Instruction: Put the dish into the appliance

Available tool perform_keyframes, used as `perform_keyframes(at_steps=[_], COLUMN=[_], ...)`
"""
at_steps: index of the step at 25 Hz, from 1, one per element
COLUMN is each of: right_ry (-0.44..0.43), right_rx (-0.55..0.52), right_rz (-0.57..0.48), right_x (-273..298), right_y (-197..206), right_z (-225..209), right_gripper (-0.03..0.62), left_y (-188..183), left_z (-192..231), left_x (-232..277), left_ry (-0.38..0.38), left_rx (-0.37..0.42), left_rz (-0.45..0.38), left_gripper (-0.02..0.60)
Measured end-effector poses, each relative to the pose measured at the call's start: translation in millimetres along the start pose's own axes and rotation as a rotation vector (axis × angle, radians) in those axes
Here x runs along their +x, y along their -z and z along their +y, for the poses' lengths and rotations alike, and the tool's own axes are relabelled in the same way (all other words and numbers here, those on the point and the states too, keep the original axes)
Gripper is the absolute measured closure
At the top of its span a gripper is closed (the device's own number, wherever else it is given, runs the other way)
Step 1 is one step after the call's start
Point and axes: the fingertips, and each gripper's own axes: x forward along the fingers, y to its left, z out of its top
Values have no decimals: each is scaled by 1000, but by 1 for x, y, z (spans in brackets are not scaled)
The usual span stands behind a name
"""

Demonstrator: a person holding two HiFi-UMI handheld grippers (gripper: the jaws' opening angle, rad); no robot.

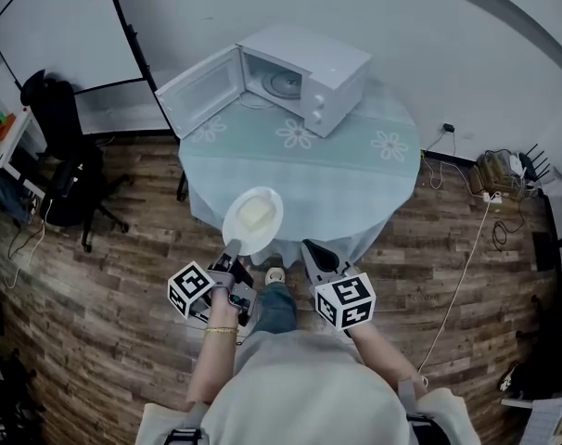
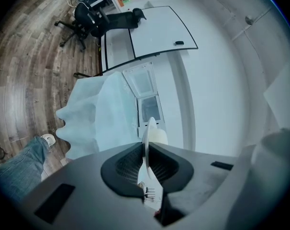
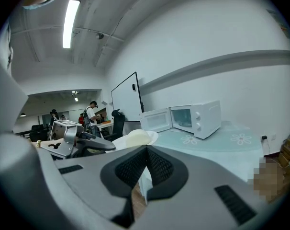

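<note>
left gripper [image 2: 146,164] pads clamped on rim of dish [image 1: 253,216] — pale food on it, held by near edge of table [image 1: 355,170] | right gripper [image 3: 146,152] jaws together, empty | microwave [image 1: 304,77] on table, door open — well apart from dish

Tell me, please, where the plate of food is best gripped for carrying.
Grip the thin rim at the near edge, coming from the person's side, as the left gripper does on the plate: the rim is bare and flat, while the pale food fills the middle.
</note>
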Motion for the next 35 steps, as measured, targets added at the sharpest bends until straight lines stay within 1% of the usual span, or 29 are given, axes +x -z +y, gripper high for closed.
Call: perform_keyframes(at_steps=[7,20,25,30,35], right_ry=[-1,3,23,49,66], right_rx=[-2,6,11,19,24], right_rz=[4,22,20,33,34], right_x=[48,148,180,210,236], right_y=[-17,-63,-78,-86,-95], right_z=[-29,-74,-95,-111,-124], right_gripper=[589,589,589,589,589], left_y=[-28,-99,-122,-142,-159], left_z=[-6,-20,-26,-27,-29], left_x=[51,145,181,212,242], left_ry=[4,-20,-23,-36,-30], left_rx=[-4,-8,-9,-4,-7], left_rz=[0,24,40,64,84], left_gripper=[541,541,540,540,540])
